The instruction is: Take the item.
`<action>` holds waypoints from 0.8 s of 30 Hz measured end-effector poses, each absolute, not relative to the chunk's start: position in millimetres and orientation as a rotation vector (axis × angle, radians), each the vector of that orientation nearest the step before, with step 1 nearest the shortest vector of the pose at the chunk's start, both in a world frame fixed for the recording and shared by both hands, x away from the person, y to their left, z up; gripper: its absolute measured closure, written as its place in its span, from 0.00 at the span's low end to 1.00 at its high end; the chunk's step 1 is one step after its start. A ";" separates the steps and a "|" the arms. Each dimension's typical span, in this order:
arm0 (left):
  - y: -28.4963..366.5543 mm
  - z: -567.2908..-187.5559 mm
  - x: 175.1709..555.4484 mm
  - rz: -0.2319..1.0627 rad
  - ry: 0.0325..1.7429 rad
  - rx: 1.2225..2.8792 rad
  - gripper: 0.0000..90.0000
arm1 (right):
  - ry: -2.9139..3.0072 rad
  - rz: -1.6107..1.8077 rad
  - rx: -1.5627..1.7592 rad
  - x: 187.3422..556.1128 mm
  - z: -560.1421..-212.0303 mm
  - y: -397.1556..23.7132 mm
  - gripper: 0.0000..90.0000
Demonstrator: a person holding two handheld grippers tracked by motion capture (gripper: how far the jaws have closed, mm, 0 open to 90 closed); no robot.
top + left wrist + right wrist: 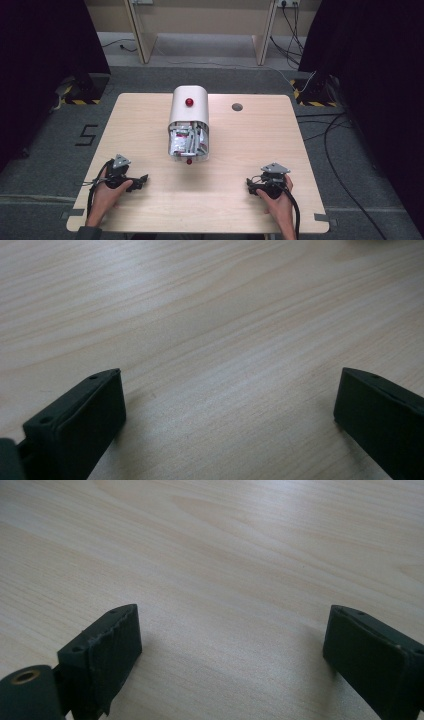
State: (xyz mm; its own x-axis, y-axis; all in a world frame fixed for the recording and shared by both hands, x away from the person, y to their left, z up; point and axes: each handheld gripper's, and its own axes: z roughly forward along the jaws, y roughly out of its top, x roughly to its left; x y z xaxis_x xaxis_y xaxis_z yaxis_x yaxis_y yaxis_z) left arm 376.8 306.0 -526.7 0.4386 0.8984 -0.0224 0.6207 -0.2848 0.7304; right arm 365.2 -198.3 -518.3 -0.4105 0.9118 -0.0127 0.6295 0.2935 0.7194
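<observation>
Both the left gripper [227, 405] and the right gripper [232, 640] stand wide open, holding nothing; the high view adds a white box [189, 122] well beyond them.

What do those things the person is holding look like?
Each hand holds a black tool with two chunky black jaws. The left tool and the right tool both carry a grey three-cornered plate on top, and a black cable trails back from each along the arm. In the gripper views the jaws are blocky, with small screw holes. A dark sleeve cuff shows at the left wrist.
</observation>
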 end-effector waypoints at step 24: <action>306.0 -526.7 376.9 0.525 1.272 2.016 0.00 | 2.098 1.039 1.230 345.0 -490.9 -163.4 0.27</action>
